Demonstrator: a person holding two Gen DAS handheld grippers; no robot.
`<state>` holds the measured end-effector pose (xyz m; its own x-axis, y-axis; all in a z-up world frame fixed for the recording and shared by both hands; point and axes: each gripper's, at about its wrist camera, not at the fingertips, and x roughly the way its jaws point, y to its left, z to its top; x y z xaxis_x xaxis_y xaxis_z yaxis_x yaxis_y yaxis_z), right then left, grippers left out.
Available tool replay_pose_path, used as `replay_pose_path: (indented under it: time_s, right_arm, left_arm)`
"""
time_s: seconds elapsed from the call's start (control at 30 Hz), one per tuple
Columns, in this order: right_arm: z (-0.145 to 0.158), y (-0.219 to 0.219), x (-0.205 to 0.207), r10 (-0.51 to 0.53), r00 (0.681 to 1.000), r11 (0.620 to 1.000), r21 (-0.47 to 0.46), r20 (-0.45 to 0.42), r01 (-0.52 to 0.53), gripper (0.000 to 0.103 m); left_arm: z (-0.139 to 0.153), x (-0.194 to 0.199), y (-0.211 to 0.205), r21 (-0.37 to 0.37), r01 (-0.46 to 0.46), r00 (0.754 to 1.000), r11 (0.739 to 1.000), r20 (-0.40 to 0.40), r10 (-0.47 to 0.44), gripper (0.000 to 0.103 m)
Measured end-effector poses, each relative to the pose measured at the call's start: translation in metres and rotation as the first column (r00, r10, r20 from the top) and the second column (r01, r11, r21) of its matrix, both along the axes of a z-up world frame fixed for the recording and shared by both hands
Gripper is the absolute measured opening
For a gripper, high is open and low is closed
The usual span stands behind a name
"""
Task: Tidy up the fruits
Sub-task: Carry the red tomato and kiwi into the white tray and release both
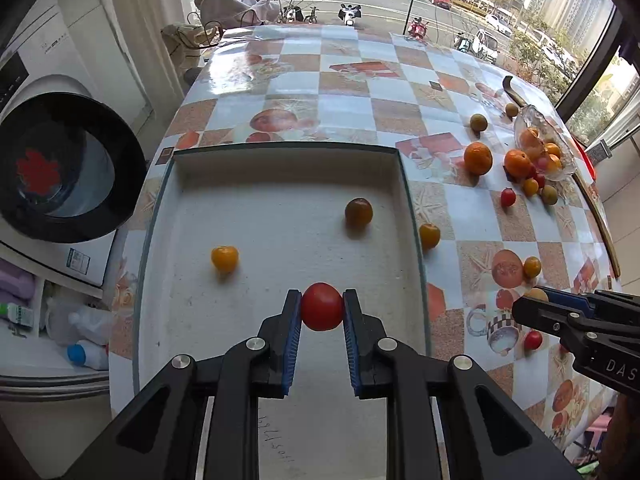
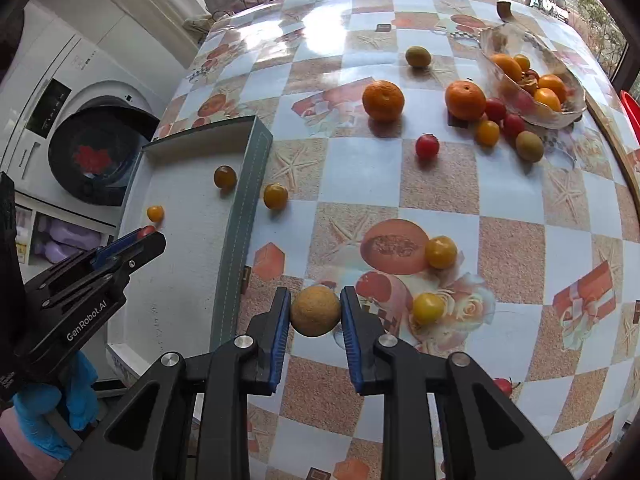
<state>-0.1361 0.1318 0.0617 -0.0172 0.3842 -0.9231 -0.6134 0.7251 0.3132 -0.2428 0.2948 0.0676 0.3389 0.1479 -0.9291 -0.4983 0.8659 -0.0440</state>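
Far left, off the table: a front-loading washing machine (image 1: 60, 168) with its dark round door.

Your left gripper (image 1: 322, 307) is clamped on a red cherry tomato (image 1: 322, 307), both blue pads against its sides, and you hold it over the near part of the white tray (image 1: 288, 152). A blue glove (image 2: 52, 412) shows on that hand in the right wrist view.

Inside the tray: a yellow cherry tomato (image 1: 224, 258) toward its left side and a dark olive-brown fruit (image 1: 358, 213) near its right wall (they lie well apart).

Just outside the tray's right wall, on the checked tablecloth (image 2: 360, 176): one amber cherry tomato (image 2: 275, 196).

Your right gripper (image 2: 315, 311) is closed on a round tan fruit (image 2: 315, 311) with a rough skin (kind unclear), held above the cloth just right of the tray's near right corner.

Beside it to the right: two more yellow tomatoes (image 2: 440, 252), (image 2: 428, 308).

Middle of the table: a mandarin (image 2: 383, 100), a lone red tomato (image 2: 427, 146), a green fruit (image 2: 418, 56).

Toward the far right edge: a second mandarin (image 2: 465, 100), and a glass dish (image 2: 496, 40) tipped toward it, orange fruit still inside, with small red, yellow and green fruits at its mouth.
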Motion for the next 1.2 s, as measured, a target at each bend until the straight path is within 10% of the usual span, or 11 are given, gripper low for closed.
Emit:
replay_pose_path:
  time_s: [0.37,0.97,1.1,1.2]
  right_arm:
    - [-0.017,0.096,-0.010,0.133,0.991,0.991,0.013,-0.027,-0.133,0.028]
    - [-0.046,0.180,-0.004,0.205,0.979,0.977,-0.054,-0.003,-0.205,0.028]
    - [-0.046,0.185,-0.010,0.230,0.972,0.971,-0.078,0.039,-0.227,0.028]
    - [-0.046,0.187,-0.010,0.241,0.970,0.968,-0.077,0.041,-0.237,0.031]
  left_arm:
    - [-0.036,-0.035,0.050,0.014,-0.141,0.988,0.990,-0.061,0.141,0.022]
    - [-0.051,-0.028,0.058,0.042,-0.114,0.990,0.993,-0.079,0.117,0.024]
    - [-0.049,-0.029,0.057,0.096,-0.118,0.989,0.988,-0.083,0.126,0.069]
    - [-0.049,-0.031,0.056,0.096,-0.105,0.990,0.990,-0.082,0.113,0.069]
